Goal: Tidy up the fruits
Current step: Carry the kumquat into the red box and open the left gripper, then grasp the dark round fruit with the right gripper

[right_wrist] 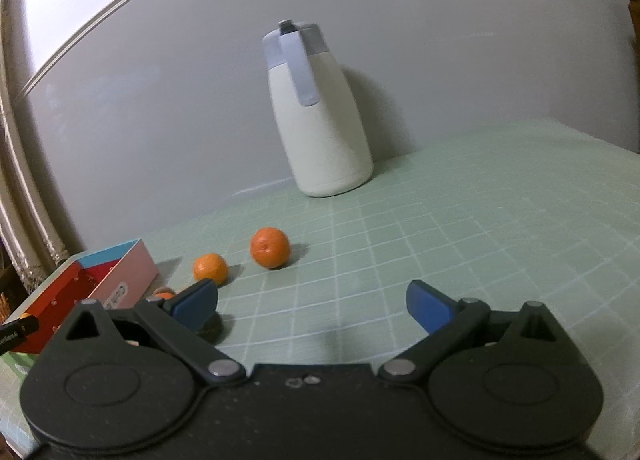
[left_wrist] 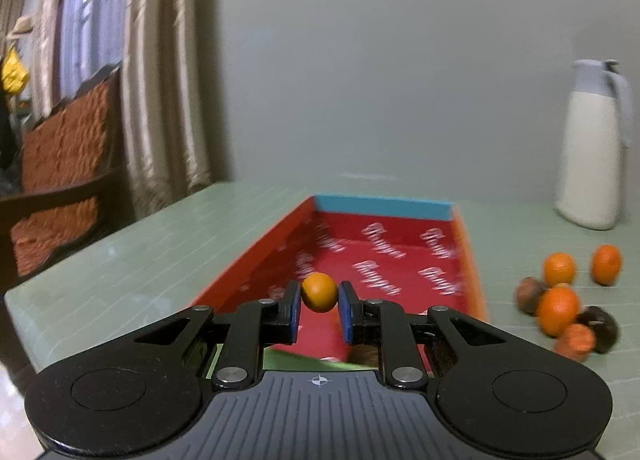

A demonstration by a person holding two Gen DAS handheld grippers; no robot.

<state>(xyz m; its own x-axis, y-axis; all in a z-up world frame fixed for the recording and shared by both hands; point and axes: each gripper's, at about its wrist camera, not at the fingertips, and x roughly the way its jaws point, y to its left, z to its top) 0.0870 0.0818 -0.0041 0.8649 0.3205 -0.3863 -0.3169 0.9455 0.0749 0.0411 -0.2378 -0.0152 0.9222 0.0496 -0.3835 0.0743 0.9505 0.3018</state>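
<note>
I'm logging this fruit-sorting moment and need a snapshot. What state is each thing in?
Left gripper: shut on a small orange fruit, held over the box.
Right gripper: open, holding nothing, above the mat.
Red box: open-topped, little visible inside.
Loose fruit pile: on the mat, outside the box.
Jug: upright, lid on.

Fruits (left_wrist: 558,310) right of box (left_wrist: 384,208)
</note>
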